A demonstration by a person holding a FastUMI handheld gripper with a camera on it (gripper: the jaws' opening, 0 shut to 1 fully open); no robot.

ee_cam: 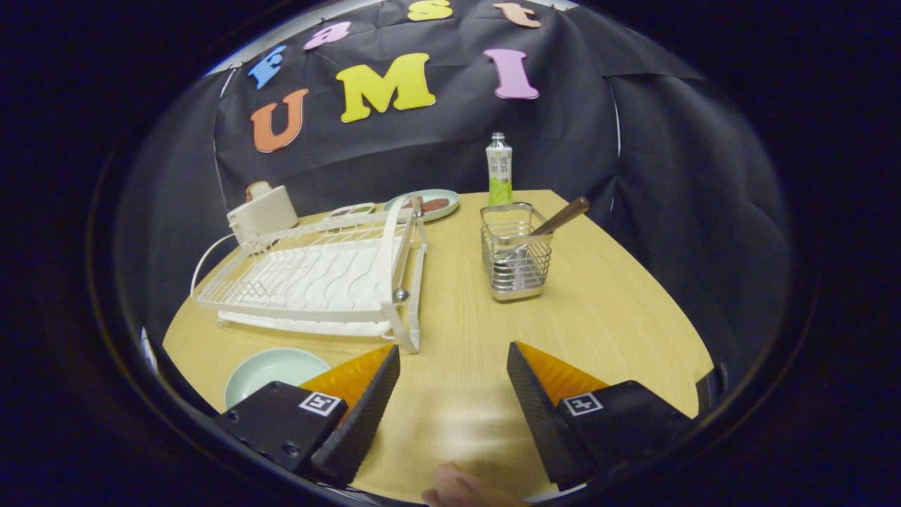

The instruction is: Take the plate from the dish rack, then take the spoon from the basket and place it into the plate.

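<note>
A pale green plate point(271, 370) lies flat on the wooden table point(598, 310), in front of the white dish rack point(317, 278) and just left of my left finger. The rack's slots hold no dishes. Beyond my fingers, slightly right, stands a wire basket point(515, 253) with a wooden-handled spoon point(556, 220) leaning out of it to the right. My gripper point(454, 362) is open above the table's near part, with bare tabletop between its fingers.
A green-labelled bottle point(499, 171) stands behind the basket at the table's far edge. Another plate point(426, 204) with food and a small dish point(350, 210) lie behind the rack, next to a white toaster point(262, 211). A fingertip point(461, 489) shows below the gripper.
</note>
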